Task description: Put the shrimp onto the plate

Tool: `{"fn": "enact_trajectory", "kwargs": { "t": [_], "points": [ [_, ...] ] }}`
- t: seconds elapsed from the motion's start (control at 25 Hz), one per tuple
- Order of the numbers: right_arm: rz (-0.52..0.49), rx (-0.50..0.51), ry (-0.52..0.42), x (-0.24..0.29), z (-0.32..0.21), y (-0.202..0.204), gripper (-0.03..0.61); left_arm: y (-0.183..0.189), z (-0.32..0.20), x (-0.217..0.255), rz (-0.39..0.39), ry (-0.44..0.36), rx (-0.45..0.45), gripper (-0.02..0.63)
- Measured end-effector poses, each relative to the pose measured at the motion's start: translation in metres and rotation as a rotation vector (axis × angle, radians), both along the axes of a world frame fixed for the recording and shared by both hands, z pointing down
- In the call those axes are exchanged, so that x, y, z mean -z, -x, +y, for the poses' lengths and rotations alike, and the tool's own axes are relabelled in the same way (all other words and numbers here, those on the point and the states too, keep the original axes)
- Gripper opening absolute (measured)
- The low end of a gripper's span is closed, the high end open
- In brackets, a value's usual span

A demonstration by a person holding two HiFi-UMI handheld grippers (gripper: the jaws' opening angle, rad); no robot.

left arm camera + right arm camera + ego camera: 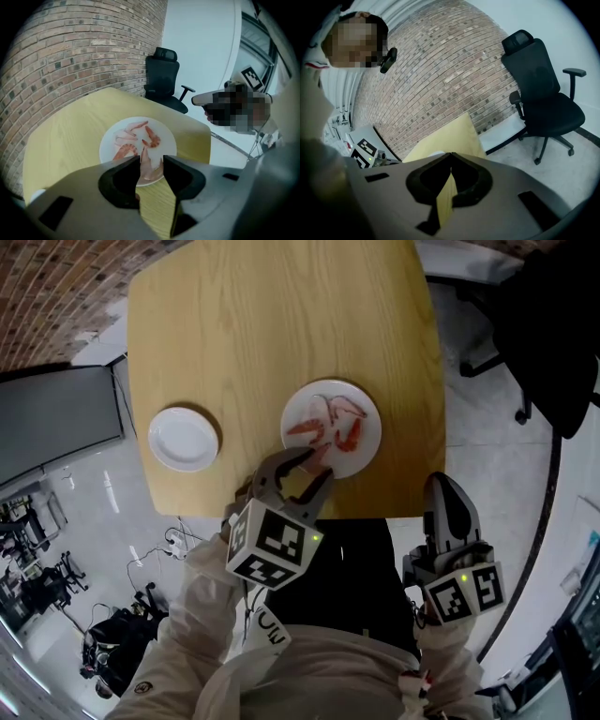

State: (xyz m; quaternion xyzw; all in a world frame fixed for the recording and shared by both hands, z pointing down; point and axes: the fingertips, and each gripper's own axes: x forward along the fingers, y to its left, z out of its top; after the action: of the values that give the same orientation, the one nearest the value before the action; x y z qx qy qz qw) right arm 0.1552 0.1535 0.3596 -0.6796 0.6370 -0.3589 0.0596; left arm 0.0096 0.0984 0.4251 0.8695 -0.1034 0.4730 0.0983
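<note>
Several shrimp (349,434) (151,138), orange and pale, lie on a white plate (367,442) (166,140) near the front edge of the yellow wooden table (262,324). My left gripper (317,467) (151,161) hovers over that plate's near rim, pointing steeply down, jaws open. A pale shrimp (149,168) on the rim shows in the gap between them; no grip on it can be seen. My right gripper (441,486) (450,157) is shut and empty, off the table's front right corner. An empty white plate (184,438) sits at the table's left.
A black office chair (543,93) (161,77) stands on the pale floor beyond the table, in front of a curved brick wall (440,70). Cables and gear (169,542) lie on the floor at the lower left.
</note>
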Motion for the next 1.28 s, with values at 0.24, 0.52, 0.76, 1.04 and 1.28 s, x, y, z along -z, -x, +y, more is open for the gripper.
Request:
{"fn": "enact_trajectory", "kwargs": {
  "t": [0.24, 0.52, 0.76, 1.04, 1.28],
  "points": [
    [-0.003, -0.007, 0.005, -0.001, 0.0043, -0.0056, 0.025, 0.0005, -0.0024, -0.0019, -0.018, -0.005, 0.006, 0.156],
    [-0.009, -0.006, 0.006, -0.0033, 0.0045, -0.0093, 0.025, -0.0015, -0.0033, -0.0034, -0.024, 0.007, 0.023, 0.156],
    [-0.01, 0.0, 0.005, -0.0031, 0.0048, -0.0094, 0.025, -0.0006, -0.0015, -0.0032, -0.029, 0.008, 0.027, 0.156],
    [-0.017, 0.001, 0.003, -0.0044, 0.0053, -0.0076, 0.025, 0.0006, -0.0029, -0.0029, -0.035, -0.002, 0.032, 0.158],
    [-0.018, -0.002, 0.001, -0.0043, 0.009, -0.008, 0.025, 0.0008, -0.0026, -0.0028, -0.037, -0.014, 0.034, 0.16]
  ]
}}
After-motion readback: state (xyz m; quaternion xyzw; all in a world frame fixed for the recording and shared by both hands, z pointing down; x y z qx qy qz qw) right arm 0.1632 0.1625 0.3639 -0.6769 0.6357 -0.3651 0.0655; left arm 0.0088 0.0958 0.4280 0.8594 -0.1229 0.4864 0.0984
